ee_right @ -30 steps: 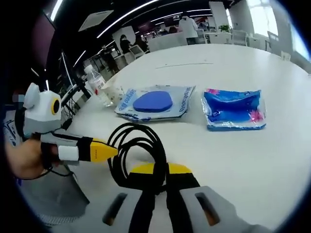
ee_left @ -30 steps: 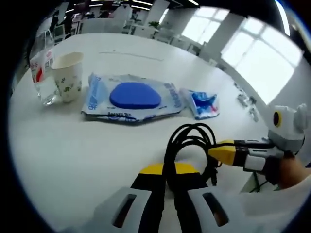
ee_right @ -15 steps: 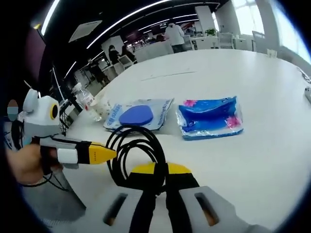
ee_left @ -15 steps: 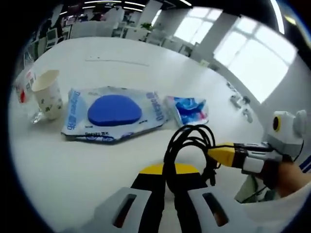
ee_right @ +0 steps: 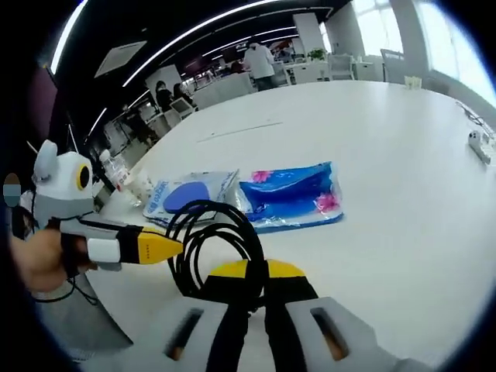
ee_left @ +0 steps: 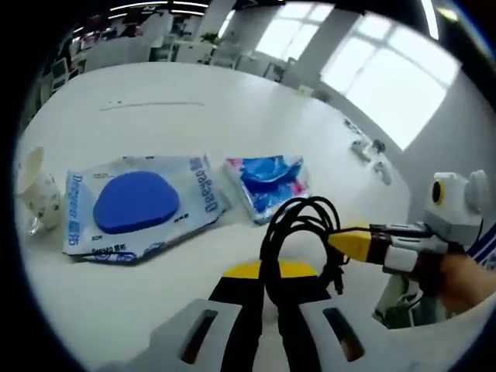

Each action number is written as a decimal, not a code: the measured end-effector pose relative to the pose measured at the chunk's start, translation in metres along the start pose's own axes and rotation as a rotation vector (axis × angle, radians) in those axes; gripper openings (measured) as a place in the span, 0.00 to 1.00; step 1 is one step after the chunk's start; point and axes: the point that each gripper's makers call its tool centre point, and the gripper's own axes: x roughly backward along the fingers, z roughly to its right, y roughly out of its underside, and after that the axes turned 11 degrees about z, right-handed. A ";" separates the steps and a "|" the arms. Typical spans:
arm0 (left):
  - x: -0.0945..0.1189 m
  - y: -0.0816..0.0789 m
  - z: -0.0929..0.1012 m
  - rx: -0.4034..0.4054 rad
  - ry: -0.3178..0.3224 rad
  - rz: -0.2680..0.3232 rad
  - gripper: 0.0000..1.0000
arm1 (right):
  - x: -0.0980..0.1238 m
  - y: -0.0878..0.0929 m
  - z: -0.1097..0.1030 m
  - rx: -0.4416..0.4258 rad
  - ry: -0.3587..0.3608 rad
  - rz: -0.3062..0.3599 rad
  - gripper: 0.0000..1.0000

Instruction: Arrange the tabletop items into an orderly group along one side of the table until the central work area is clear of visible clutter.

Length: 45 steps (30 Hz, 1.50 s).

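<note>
Both views have swung right over the last second, so the wipes pack [ee_left: 132,205] and the blue pouch [ee_left: 267,180] now sit ahead and left of the left gripper [ee_left: 267,306], the paper cup [ee_left: 35,194] far left. The items themselves lie unmoved. Each gripper, left and right [ee_right: 256,306], has its jaws pinching the coiled black cable [ee_left: 298,232]. It probably heads to the row's end, beside the pouch.
</note>
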 end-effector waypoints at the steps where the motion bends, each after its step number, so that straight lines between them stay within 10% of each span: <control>1: -0.003 -0.001 0.002 -0.001 0.003 -0.001 0.00 | 0.000 -0.001 0.004 -0.013 0.006 0.000 0.02; 22: -0.027 0.011 0.029 -0.066 0.045 -0.082 0.00 | 0.003 0.010 0.038 -0.027 0.046 -0.039 0.02; 45: -0.049 0.018 0.009 -0.107 0.047 -0.143 0.01 | -0.015 0.022 0.047 -0.030 0.061 -0.098 0.02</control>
